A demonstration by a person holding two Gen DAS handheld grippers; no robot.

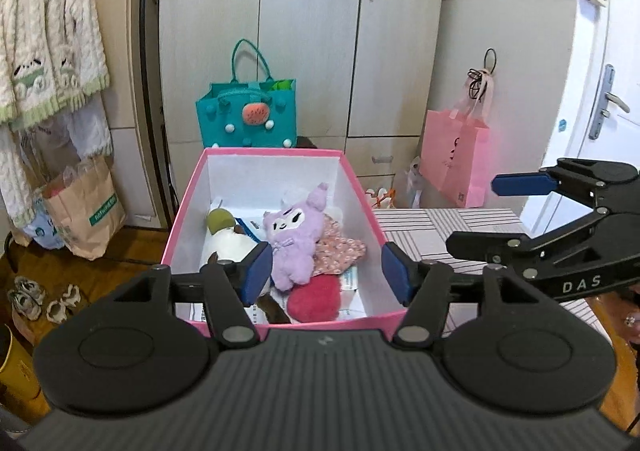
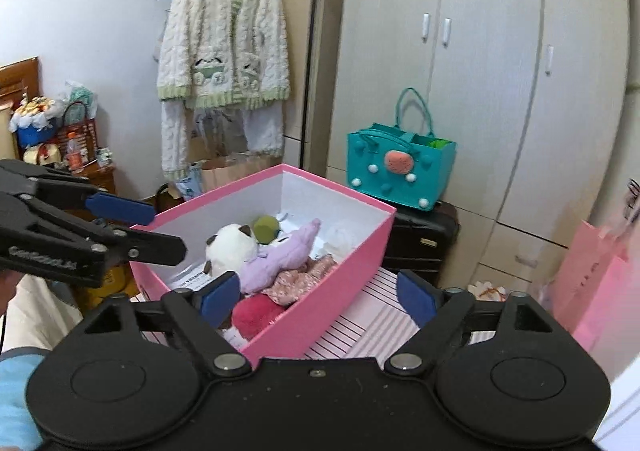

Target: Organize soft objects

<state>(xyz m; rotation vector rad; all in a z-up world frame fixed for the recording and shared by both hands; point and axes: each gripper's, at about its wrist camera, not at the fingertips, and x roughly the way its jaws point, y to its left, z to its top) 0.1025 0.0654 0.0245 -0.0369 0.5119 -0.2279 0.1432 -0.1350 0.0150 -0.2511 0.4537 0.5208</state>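
Note:
A pink box (image 1: 276,154) with white inner walls stands on a striped surface (image 1: 440,227). In it lie a purple plush (image 1: 292,239), a white plush with brown patches (image 1: 228,245), a red fluffy cushion (image 1: 314,299), a floral cloth (image 1: 340,251) and a green ball (image 1: 220,219). My left gripper (image 1: 326,275) hovers open above the box's near end with nothing between its pads. The right gripper (image 2: 318,299) is open wide over the box's near corner (image 2: 320,315), holding nothing. Purple plush (image 2: 280,255) and white plush (image 2: 232,247) lie beyond it.
A teal felt bag (image 1: 248,115) sits on a black case (image 2: 424,239) behind the box, before a wardrobe. A pink paper bag (image 1: 460,155) hangs at the right. On the left are a hanging cardigan (image 1: 48,31), a brown paper bag (image 1: 84,211) and shoes (image 1: 28,295).

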